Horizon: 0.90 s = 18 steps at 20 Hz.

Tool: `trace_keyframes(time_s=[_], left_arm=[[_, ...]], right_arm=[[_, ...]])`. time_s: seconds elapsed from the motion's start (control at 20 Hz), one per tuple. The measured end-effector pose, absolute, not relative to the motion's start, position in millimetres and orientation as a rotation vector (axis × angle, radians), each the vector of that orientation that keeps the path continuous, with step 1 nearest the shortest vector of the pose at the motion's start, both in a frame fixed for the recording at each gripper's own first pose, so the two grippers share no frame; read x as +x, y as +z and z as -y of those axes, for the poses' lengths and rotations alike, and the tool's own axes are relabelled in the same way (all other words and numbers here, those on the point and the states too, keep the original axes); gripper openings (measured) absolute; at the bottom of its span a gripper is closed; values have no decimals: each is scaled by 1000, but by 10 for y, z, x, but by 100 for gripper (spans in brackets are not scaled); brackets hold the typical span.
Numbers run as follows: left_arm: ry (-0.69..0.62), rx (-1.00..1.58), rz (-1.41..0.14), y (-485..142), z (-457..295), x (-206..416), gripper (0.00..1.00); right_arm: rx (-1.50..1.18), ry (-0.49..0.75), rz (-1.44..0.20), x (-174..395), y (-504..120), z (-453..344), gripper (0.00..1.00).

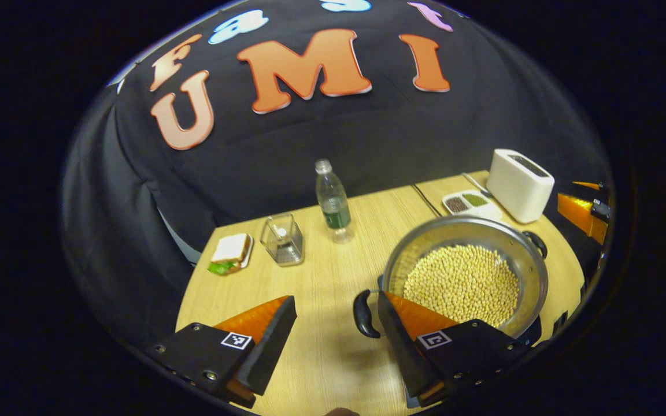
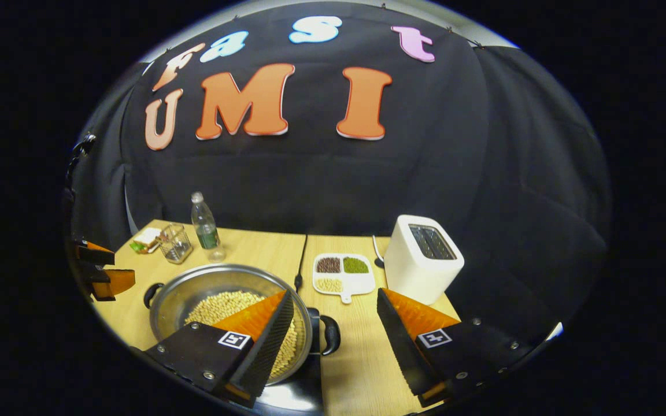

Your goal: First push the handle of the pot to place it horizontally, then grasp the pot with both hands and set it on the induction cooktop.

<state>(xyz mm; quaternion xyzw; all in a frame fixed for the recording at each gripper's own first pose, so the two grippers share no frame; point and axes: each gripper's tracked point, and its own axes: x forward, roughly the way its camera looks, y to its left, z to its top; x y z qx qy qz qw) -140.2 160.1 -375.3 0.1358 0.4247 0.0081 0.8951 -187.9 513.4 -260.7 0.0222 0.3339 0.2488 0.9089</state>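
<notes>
Two handles flank your pot (image 1: 465, 277), which stands on the table (image 1: 315, 346) and holds a layer of pale beans (image 1: 463, 283) across its bottom. Behind the pot, a white divided dish (image 2: 343, 274) carries three sorts: dark grains, green grains and pale beans, each in its own section. A toaster (image 2: 424, 258) stands just beside that dish. Farther along the table, a clear glass cup (image 1: 282, 239) sits between a sandwich (image 1: 230, 252) and an upright water bottle (image 1: 333, 201); what the cup holds cannot be told.

Your left gripper (image 1: 337, 329) is wide open and holds nothing. In the left gripper view, one finger lies over the pot's near rim, and the pot's left handle (image 1: 363, 314) sits between the two fingers, closer to that finger. Whether the finger touches the rim cannot be told.

Your right gripper (image 2: 333, 323) is likewise wide open and empty. In the right gripper view, one finger reaches over the rim above the beans; the pot's right handle (image 2: 330, 334) lies between the fingers, next to that finger. Contact cannot be judged.
</notes>
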Motion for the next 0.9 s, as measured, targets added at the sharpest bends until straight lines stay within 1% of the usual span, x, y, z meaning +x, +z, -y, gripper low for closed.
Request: trace_keyframes(time_s=[0.15, 0.35, 0.45, 0.55, 0.65, 0.75, 0.9], left_arm=[[98, 239, -715, -3018, -1767, -1089, 88], [168, 224, -468, -2038, -1998, -847, 88], [186, 208, -356, -1731, -2022, -816, 89], [205, 169, -270, -1442, -2075, -748, 87], [203, 131, -215, -1106, -2210, -729, 89], [182, 107, -162, -852, -2342, -694, 88], [158, 61, -107, -500, -2538, -691, 88]], right_arm=[[75, 540, -570, -1684, -2111, -5199, 90], [55, 512, -428, -1469, -1558, -4958, 90], [69, 501, -375, -1366, -1309, -4857, 90], [56, 494, -311, -1301, -1087, -4672, 91], [27, 448, -283, -1170, -879, -4290, 93], [24, 393, -277, -1082, -637, -3918, 95], [-8, 297, -247, -1024, -219, -3414, 94]])
